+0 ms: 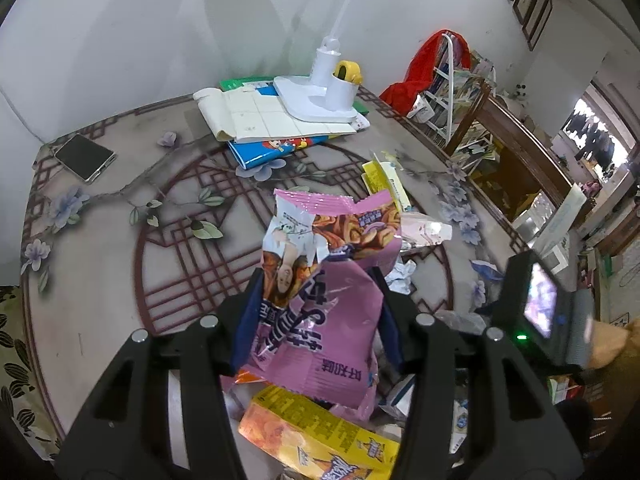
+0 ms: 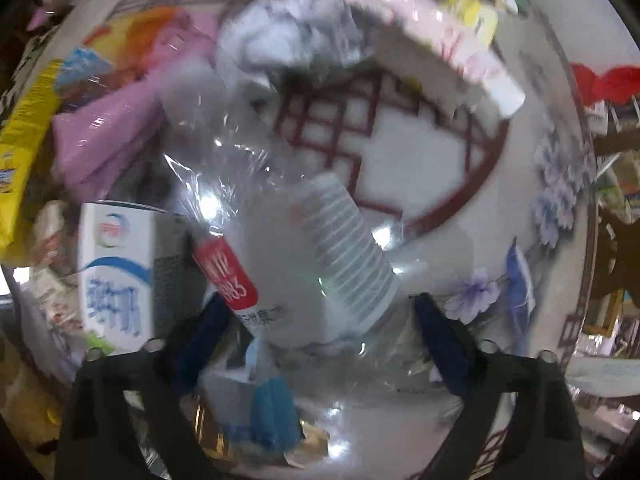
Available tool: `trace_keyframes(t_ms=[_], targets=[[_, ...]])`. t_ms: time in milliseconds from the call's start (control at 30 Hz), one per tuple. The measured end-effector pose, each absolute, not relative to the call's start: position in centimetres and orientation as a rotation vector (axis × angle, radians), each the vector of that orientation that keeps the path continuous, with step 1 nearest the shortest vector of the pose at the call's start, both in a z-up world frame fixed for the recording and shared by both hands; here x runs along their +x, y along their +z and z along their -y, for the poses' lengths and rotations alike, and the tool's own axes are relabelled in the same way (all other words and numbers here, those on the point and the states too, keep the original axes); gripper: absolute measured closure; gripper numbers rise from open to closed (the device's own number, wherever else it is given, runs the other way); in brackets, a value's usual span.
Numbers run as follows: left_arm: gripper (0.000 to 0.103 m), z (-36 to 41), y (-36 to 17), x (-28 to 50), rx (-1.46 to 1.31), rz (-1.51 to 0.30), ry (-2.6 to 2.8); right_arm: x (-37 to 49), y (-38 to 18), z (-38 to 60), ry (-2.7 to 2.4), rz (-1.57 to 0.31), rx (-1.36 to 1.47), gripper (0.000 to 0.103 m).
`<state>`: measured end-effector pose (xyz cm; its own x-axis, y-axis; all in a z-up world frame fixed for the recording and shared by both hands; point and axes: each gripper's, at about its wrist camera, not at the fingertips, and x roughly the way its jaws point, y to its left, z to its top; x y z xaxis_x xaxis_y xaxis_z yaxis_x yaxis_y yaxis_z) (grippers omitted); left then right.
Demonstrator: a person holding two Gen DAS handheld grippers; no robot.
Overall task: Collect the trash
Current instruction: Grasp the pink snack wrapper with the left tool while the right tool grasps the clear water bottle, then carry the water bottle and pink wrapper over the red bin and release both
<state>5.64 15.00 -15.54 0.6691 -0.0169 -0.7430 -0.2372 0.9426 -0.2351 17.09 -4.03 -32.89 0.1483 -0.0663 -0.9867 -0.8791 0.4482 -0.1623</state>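
Observation:
My left gripper is shut on a crumpled pink snack bag and holds it above the table. Below the bag lies a yellow snack box. My right gripper points straight down at the patterned tabletop. It stands open around a clear plastic wrap holding a stack of white paper cups and a red-labelled piece. The picture is blurred and the blue pads do not visibly squeeze the wrap. In the left wrist view only the right gripper's black body with a screen shows.
More litter: a white and blue milk carton, crumpled paper, a yellow wrapper. Farther back are a phone, books under a white lamp base, and a rack with red cloth past the table's right edge.

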Motion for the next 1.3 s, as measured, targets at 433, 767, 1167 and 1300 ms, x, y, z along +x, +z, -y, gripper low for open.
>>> trace_keyframes(t_ms=[433,767,1167,1300], targets=[[0.053,-13.5,-13.3,4.6,-0.315,-0.795,0.107,15.8,-23.3,11.3,0.637,-1.092,-0.398,0.034],[0.053,-2.3,-9.9,3.8,-0.27,-0.76,-0.153,8.1,-17.2,26.7,0.207,-0.909,0.08,0.034],[0.053,16.3,-9.0,4.3,-0.129,-0.838,-0.572,-3.5,-25.2,42.5,-0.203,-1.037,0.492,0.039],[0.053,21.9,-9.0,4.0,-0.05,-0.842,-0.67,-4.5,-26.7,44.5,-0.254,-1.045,0.559,0.046]])
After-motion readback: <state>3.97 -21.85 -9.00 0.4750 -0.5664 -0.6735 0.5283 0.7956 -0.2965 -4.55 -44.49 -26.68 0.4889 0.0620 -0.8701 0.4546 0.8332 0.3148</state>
